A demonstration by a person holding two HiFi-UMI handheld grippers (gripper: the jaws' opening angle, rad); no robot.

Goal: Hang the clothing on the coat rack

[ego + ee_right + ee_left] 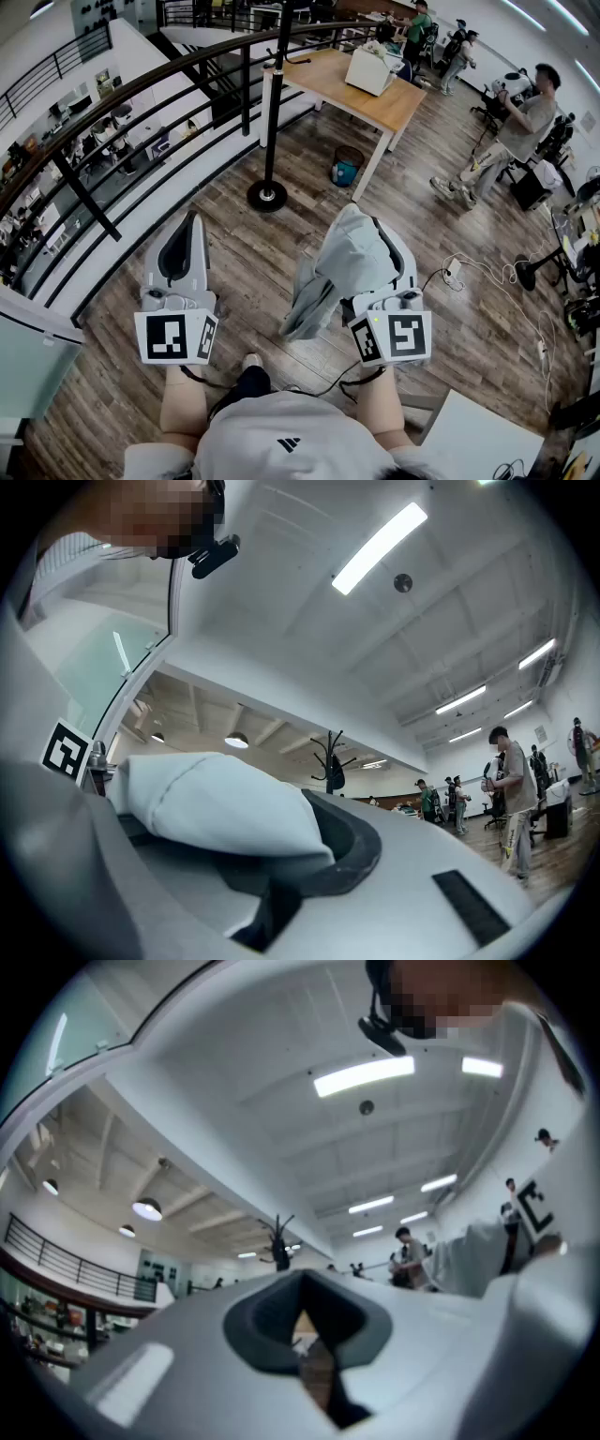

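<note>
My right tool point(298, 869) is clamped on the clothing point(342, 267), a pale grey garment. In the right gripper view the cloth lies bunched over the dark pads and covers the jaw on the 9 o'clock side. From above, the garment drapes across the top of that tool and a long fold hangs off toward 7 o'clock, clear of the floor point(281, 253).

My left tool point(191, 223) is narrow. Its jaws are drawn together at the tips and nothing sits in the dark hollow between them. In the left gripper view only a sliver of floor shows through that slot. The two tools are held side by side, well apart, both pointing to 12 o'clock.

The coat rack point(270, 122), a black pole on a round black base, stands on the wooden floor at about 12 o'clock from my left tool and 11 o'clock from my right one, well apart from both. The clothing does not touch it. Both gripper views show its bare hooks at the top against the ceiling.

A black railing point(141, 103) curves past from 9 o'clock round to 12. Beyond the rack, at 1 o'clock, stands a wooden worktop point(375, 98) with a white box point(368, 70) on it and a teal bin point(345, 169) beneath. A person point(511, 131) stands at 2 o'clock, and a white power strip point(453, 272) with its cable lies on the floor at 3 o'clock from my right tool.
</note>
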